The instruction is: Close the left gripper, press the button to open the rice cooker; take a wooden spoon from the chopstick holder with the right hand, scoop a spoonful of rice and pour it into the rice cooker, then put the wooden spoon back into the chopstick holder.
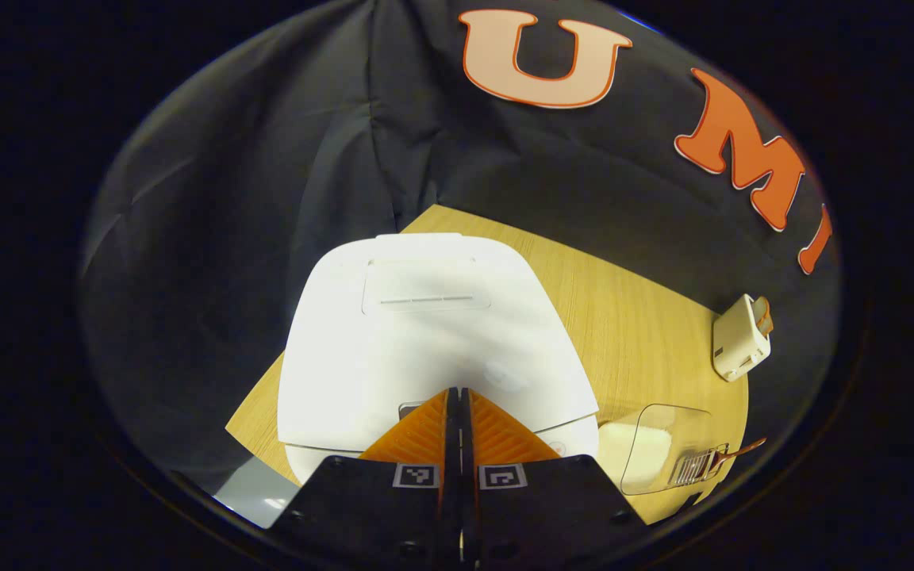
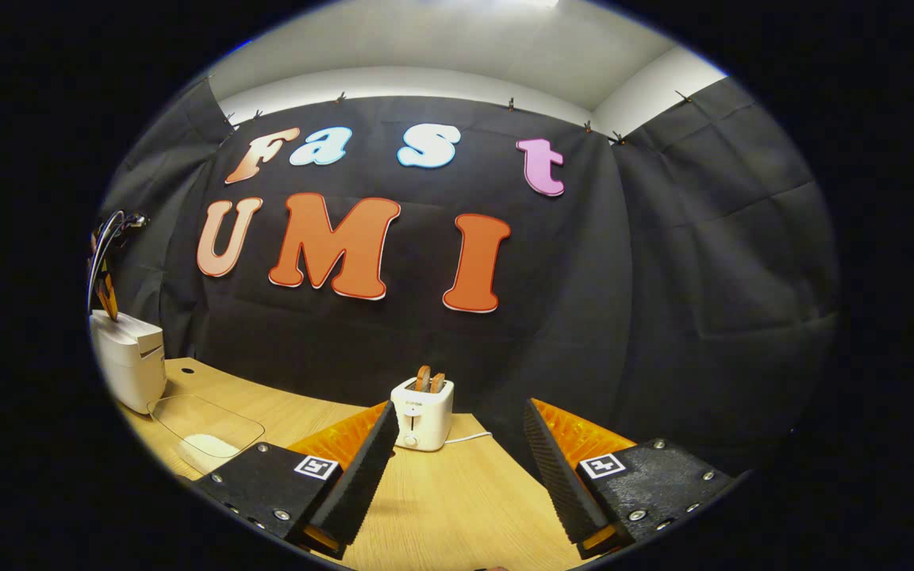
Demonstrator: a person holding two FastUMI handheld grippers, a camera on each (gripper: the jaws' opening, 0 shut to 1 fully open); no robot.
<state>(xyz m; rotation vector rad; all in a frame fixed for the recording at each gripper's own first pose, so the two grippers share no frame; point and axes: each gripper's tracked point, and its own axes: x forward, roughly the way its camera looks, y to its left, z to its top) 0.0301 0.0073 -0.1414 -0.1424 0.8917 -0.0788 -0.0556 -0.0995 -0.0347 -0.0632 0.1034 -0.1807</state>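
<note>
In the left gripper view, your left gripper [image 1: 458,396] has its two fingers pressed together, with nothing between them, and the tips stand at the front edge of the rice cooker [image 1: 425,333], in the lower middle of the frame. You cannot tell whether the tips touch it. The cooker is white, its lid is down, and it sits on the wooden table [image 1: 631,333]. To the right of it, low in the frame, lies a clear container [image 1: 655,448] with white rice inside. At the right edge of the table stands the white chopstick holder [image 1: 740,337], with the wooden spoon [image 1: 763,316] sticking out of its top. In the right gripper view, the rice cooker [image 2: 130,361] is at the far left edge, and the clear container [image 2: 207,432] lies beside it. In the lower middle stands the chopstick holder [image 2: 423,412] with the wooden spoon [image 2: 424,377] in it. Your right gripper [image 2: 457,460] is at the bottom, its fingers wide apart and holding nothing.
</note>
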